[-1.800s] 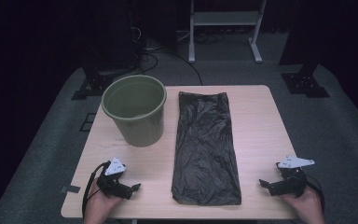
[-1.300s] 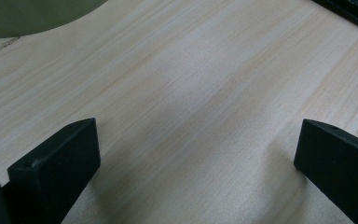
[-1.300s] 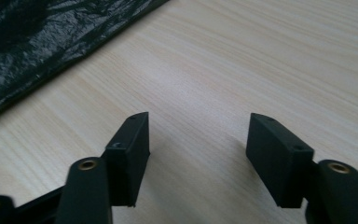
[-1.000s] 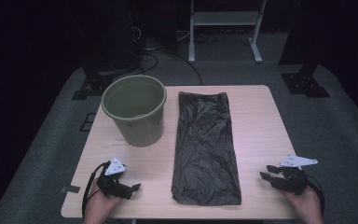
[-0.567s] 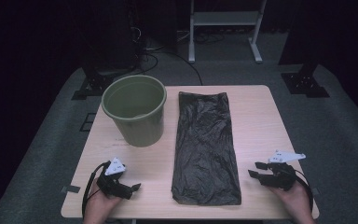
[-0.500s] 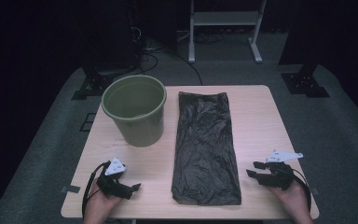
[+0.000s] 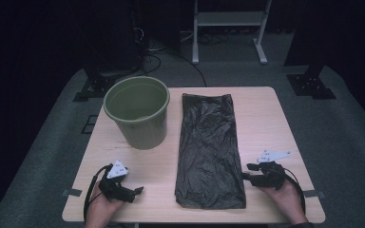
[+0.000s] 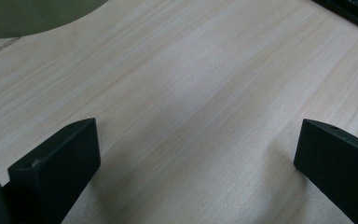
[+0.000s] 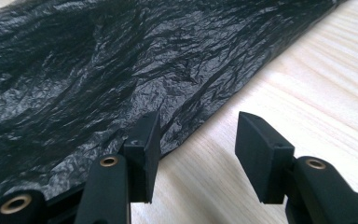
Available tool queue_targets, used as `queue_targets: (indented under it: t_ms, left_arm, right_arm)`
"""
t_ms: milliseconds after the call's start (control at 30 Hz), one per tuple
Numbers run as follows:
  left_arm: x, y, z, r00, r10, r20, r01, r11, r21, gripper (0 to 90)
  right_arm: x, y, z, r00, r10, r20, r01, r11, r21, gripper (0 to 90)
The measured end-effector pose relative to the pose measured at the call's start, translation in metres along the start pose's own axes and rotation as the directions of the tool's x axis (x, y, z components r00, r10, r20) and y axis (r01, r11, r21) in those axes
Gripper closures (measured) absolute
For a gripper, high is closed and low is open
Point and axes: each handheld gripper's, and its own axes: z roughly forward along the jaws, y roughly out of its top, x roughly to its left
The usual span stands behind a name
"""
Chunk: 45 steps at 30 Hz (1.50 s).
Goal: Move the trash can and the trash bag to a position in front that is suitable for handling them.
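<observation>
Lying beside right fingers (image 9: 144,135): bag (image 9: 84,70)

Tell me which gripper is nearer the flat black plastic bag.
Right. The right gripper sits at the flat black plastic bag's right edge, fingers open; the left gripper rests apart, off the bag's left side.

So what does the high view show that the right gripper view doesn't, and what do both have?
The high view alone takes in the green bucket, the left gripper and both hands. The right gripper view alone brings the crinkles along the bag's edge up close, with one of its fingers at that edge and the gap over bare wood. Both share the black bin bag, the wooden table and the right gripper.
</observation>
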Motion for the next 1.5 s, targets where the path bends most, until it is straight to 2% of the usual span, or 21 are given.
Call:
queue_targets:
  t_ms: [267, 367, 500, 633, 667, 867, 1033, 1500]
  left_arm:
    - [0.0, 0.0, 0.0, 1.0, 0.0, 0.0, 0.0, 1.0, 0.0, 0.0]
    - [0.0, 0.0, 0.0, 1.0, 0.0, 0.0, 0.0, 1.0, 0.0, 0.0]
    - [0.0, 0.0, 0.0, 1.0, 0.0, 0.0, 0.0, 1.0, 0.0, 0.0]
    - [0.0, 0.0, 0.0, 1.0, 0.0, 0.0, 0.0, 1.0, 0.0, 0.0]
    - [0.0, 0.0, 0.0, 1.0, 0.0, 0.0, 0.0, 1.0, 0.0, 0.0]
    - [0.0, 0.0, 0.0, 1.0, 0.0, 0.0, 0.0, 1.0, 0.0, 0.0]
    - [0.0, 0.0, 0.0, 1.0, 0.001, 0.0, -0.001, 1.0, 0.0, 0.0]
    - [0.0, 0.0, 0.0, 1.0, 0.001, 0.0, -0.001, 1.0, 0.0, 0.0]
  right_arm:
    - [0.005, 0.006, 0.012, 0.9999, -0.015, -0.007, 0.015, 1.0, 0.02, 50.8]
    - [0.006, 0.007, 0.015, 0.9997, -0.025, -0.003, 0.025, 0.999, 0.024, 54.5]
    - [0.009, 0.007, 0.015, 0.999, -0.044, -0.004, 0.044, 0.999, 0.028, 67.5]
    - [0.011, 0.008, 0.015, 0.9977, -0.067, 0.014, 0.066, 0.997, 0.037, 89.1]
    - [0.01, 0.008, 0.015, 0.998, -0.063, 0.003, 0.063, 0.997, 0.038, 90.0]
    - [0.009, 0.007, 0.014, 0.998, -0.062, 0.004, 0.062, 0.997, 0.036, 90.0]
    - [0.003, 0.006, 0.005, 0.9988, -0.041, 0.027, 0.04, 0.999, 0.021, 90.0]
    - [-0.023, -0.013, -0.024, 0.9944, 0.021, 0.104, -0.025, 0.999, 0.033, 90.0]
